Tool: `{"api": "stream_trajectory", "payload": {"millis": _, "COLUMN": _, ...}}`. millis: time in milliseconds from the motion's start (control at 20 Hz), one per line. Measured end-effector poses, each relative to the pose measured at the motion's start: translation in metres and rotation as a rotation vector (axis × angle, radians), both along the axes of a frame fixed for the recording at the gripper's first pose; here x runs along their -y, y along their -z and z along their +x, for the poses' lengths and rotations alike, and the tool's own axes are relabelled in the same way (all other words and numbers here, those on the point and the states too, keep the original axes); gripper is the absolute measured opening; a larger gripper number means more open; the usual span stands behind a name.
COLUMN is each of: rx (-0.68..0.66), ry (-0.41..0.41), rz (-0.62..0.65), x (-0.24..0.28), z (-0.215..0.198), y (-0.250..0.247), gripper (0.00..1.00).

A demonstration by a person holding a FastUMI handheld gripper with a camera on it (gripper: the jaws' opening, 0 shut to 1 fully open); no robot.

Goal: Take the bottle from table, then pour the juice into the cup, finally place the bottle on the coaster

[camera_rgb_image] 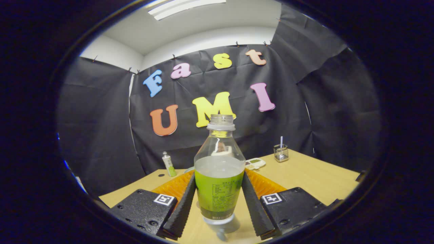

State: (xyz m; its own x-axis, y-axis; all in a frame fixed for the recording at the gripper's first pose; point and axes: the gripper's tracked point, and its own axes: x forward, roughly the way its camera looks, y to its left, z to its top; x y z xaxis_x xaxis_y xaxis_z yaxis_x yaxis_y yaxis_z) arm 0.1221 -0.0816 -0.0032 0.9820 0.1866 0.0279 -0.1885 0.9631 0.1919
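Gripping bottle point(219, 176) w/ hand-held gripper point(218, 200), upright; table point(315, 176) below

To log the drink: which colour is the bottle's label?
Green, on the bottle between the claw fingers, gripper view.

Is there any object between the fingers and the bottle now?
No. The bottle stands upright directly between the hand-held gripper fingers, which lie against its two sides with nothing between. It has no cap. An orange mat lies behind it.

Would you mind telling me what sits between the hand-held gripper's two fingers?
In the gripper view, the capless bottle stands upright between the hand-held gripper's fingers, which press its green label.
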Motion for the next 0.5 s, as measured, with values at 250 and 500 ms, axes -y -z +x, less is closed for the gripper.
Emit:
{"api": "stream_trajectory", "payload": {"millis": 250, "rx": 0.017, "ry": 0.017, "rz": 0.016, "x": 0.019, "z": 0.004, "y": -0.003, "gripper": 0.79}}
{"api": "stream_trajectory", "payload": {"millis": 500, "rx": 0.020, "ry": 0.036, "rz": -0.045, "x": -0.006, "z": 0.004, "y": -0.017, "gripper": 0.79}}
